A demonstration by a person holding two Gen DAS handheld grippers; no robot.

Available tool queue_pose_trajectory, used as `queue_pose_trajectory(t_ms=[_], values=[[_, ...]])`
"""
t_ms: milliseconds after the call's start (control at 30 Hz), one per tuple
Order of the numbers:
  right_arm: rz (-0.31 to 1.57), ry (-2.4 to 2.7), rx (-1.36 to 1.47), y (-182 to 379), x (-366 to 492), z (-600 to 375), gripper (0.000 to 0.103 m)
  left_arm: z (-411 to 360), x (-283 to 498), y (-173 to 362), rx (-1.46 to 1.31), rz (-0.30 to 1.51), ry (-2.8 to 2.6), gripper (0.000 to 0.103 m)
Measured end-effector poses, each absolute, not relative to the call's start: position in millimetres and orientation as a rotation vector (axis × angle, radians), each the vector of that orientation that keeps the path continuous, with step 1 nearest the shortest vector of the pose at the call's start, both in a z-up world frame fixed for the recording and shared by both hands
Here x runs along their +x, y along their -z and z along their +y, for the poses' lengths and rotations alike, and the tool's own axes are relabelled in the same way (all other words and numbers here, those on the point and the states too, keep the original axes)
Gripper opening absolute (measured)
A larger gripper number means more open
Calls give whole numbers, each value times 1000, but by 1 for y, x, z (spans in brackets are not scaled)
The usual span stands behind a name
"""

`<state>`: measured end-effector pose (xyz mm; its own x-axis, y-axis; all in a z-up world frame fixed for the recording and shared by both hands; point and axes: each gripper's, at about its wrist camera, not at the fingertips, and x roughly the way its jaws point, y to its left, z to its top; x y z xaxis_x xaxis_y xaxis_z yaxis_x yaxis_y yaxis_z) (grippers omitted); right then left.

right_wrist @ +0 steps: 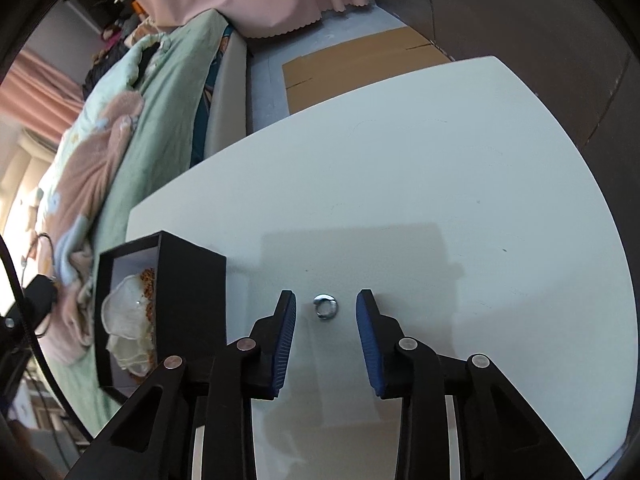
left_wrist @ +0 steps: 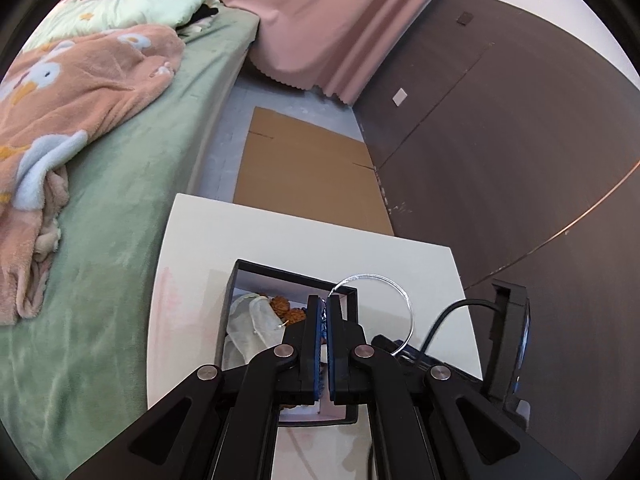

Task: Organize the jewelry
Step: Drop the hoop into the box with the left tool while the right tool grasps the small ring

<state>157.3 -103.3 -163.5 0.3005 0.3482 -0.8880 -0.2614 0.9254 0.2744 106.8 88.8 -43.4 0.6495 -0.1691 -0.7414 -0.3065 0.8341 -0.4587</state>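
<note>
My left gripper [left_wrist: 324, 307] is shut on a thin silver bangle [left_wrist: 394, 286] and holds it above the open black jewelry box [left_wrist: 236, 280]. The box holds a pale gauze pouch [left_wrist: 250, 322] and brown beads [left_wrist: 286, 307]. In the right wrist view the same box [right_wrist: 192, 280] stands at the left on the white table [right_wrist: 440, 184], with the pouch [right_wrist: 124, 304] and beads [right_wrist: 149, 292] inside. My right gripper [right_wrist: 326, 310] is open, low over the table. A small silver ring [right_wrist: 326, 305] lies on the table between its fingertips.
A bed with a green sheet [left_wrist: 112, 208] and a pink blanket [left_wrist: 68, 92] lies left of the table. Flat cardboard [left_wrist: 304, 168] lies on the floor beyond it. A dark wardrobe [left_wrist: 500, 128] and pink curtains [left_wrist: 320, 20] stand behind. The right gripper's body [left_wrist: 508, 336] shows at the lower right.
</note>
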Motion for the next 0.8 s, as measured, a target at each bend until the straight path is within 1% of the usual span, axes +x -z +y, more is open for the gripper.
queue_pose_trajectory(t_ms=[67,133,167,300,367,400,433,467,500,533,600,800], values=[[1186,-395,39,163,155,-100,29,91,107,45,-616,886,-82,2],[1174,-371,-18,163,151,-95,22,95,107,49,-648,907,-76,3],[1171,-363,-41,163,149,-94,13,97,107,51,-660,917,-74,3],[1171,-370,-53,160,146,-97,12,103,107,56,-676,955,-91,4],[1170,-371,-30,157,146,-101,12,105,106,57,-683,966,-93,6],[1161,-374,-12,154,145,-104,12,107,105,57,-687,968,-93,14],[1150,-385,8,149,144,-107,12,108,103,56,-688,967,-93,27],[1137,-401,35,144,144,-110,12,110,102,54,-688,961,-96,36],[1126,-415,59,140,143,-112,12,111,99,51,-685,948,-101,54],[1114,-430,82,135,142,-114,12,112,97,48,-681,927,-107,66],[1091,-466,134,126,139,-118,12,115,94,42,-675,901,-115,73],[1037,-606,244,103,126,-115,12,123,91,33,-657,880,-121,74]])
